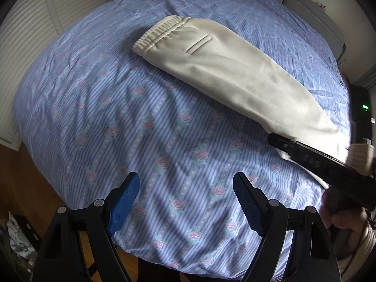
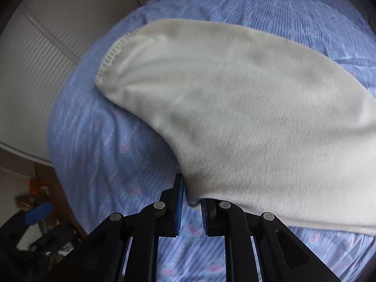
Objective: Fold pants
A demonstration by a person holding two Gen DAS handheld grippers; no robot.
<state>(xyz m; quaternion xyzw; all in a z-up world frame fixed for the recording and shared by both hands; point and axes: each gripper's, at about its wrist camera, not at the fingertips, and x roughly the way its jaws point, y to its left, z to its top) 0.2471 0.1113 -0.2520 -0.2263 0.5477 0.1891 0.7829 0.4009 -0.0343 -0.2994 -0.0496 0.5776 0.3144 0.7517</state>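
I am looking along two handheld grippers at a bed. A pair of cream pants point(image 1: 225, 70) lies on it, already folded lengthwise so the two legs sit one on the other, the elastic waistband point(image 1: 159, 33) at the far end and a slit pocket facing up. The leg end runs toward my right.

My right gripper point(image 2: 191, 197) has its blue pads nearly together on the near edge of the leg fabric, pinching it, with the cloth rising from the bed at that point. My left gripper point(image 1: 185, 199) hangs over bare bedding near the foot edge, its jaws spread wide and holding nothing, well apart from the pants.

My judgement: the first fold is done, and the crosswise folds, bringing the leg end up toward the waistband, are left. The right side looks to be starting that lift; the fabric is soft and will likely sag without a second hold.

The bedspread point(image 1: 94, 117) is blue striped with pink roses, lightly wrinkled. Beyond it stand pale slatted wardrobe doors point(image 1: 35, 30). A wooden floor point(image 1: 21, 176) shows at lower left, with some clutter too blurred to name
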